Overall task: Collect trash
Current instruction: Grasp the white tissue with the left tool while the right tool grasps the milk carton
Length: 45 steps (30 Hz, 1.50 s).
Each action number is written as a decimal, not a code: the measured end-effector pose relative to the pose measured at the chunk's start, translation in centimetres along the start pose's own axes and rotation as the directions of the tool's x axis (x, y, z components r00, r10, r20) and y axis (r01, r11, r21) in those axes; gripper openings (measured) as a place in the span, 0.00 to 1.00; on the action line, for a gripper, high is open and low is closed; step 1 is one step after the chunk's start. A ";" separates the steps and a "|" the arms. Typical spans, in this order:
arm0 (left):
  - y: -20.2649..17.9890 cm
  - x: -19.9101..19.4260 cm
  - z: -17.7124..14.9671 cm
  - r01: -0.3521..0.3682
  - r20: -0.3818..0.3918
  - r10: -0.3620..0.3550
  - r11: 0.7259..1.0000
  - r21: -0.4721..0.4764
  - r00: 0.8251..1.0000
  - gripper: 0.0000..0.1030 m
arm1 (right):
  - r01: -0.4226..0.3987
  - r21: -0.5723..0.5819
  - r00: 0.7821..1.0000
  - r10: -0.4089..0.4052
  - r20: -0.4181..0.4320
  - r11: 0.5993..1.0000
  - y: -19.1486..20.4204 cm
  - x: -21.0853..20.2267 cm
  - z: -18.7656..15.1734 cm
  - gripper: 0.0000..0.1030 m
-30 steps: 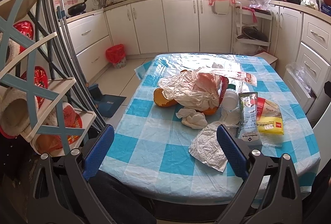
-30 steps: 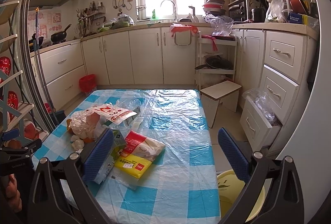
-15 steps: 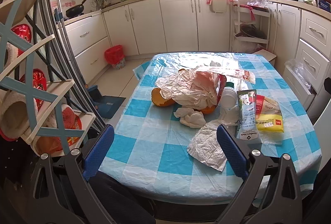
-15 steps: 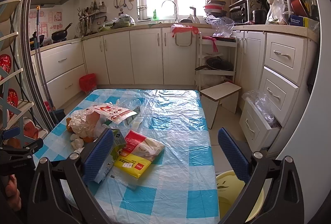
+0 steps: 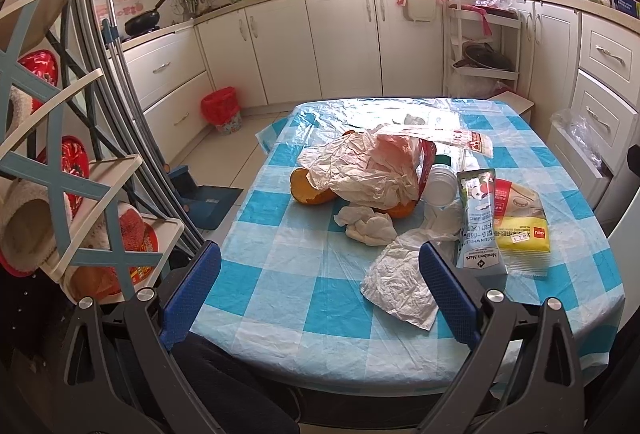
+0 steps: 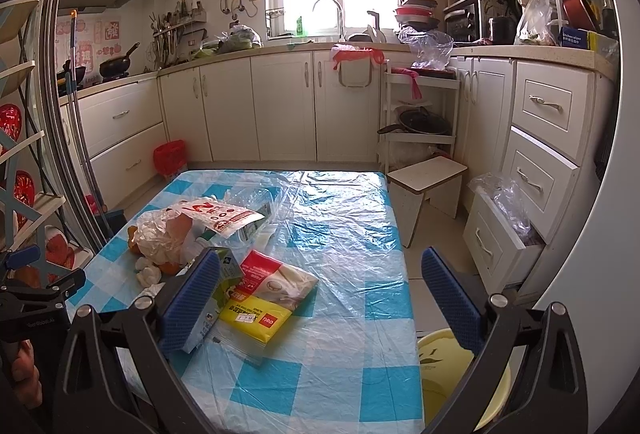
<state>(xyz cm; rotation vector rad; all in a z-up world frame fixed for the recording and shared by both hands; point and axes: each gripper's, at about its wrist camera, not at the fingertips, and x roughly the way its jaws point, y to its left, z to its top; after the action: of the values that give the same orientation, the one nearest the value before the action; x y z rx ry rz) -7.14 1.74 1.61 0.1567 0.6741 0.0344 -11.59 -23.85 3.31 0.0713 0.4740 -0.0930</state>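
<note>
Above the checked table (image 5: pixel 280 274) of wrappers, both the left gripper (image 5: pixel 320 292) and right gripper (image 6: pixel 320 298) hover, fingers spread and empty.

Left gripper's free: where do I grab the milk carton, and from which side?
Grip the milk carton across its narrow width at the near, bottom end, coming from the table's near edge. It lies flat, lengthwise toward the left gripper, whose jaws stand open. Its right side overlaps the yellow pack; crumpled paper touches its left.

A blue-and-white checked plastic cloth (image 5: pixel 280 274) covers the counter, strewn with crumpled white paper (image 5: pixel 400 286), a yellow packet (image 5: pixel 524 238) and orange peel (image 5: pixel 308 189); red bin (image 5: pixel 221 105) beyond.
</note>
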 end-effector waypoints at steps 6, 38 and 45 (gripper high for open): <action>-0.3 0.4 -0.2 -0.025 -0.009 0.025 0.999 0.023 1.000 0.92 | -0.004 -0.001 1.000 0.004 -0.013 1.000 -0.1 0.3 -0.2 0.94; -5.8 8.7 -1.6 0.257 -0.280 -0.222 0.962 0.094 0.934 0.13 | -0.161 0.027 0.973 0.163 -0.161 0.987 3.3 4.6 -0.9 0.94; -2.7 6.7 -1.7 0.313 -0.249 -0.298 0.949 0.023 0.922 0.02 | -0.239 0.075 0.933 0.250 -0.260 0.968 6.9 8.6 -0.8 0.94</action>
<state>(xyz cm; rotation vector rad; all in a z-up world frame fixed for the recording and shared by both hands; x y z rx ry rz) -3.00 -0.20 -4.22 0.1062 0.9391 -0.2730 -3.59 -17.56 -1.04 0.1853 0.7301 0.1544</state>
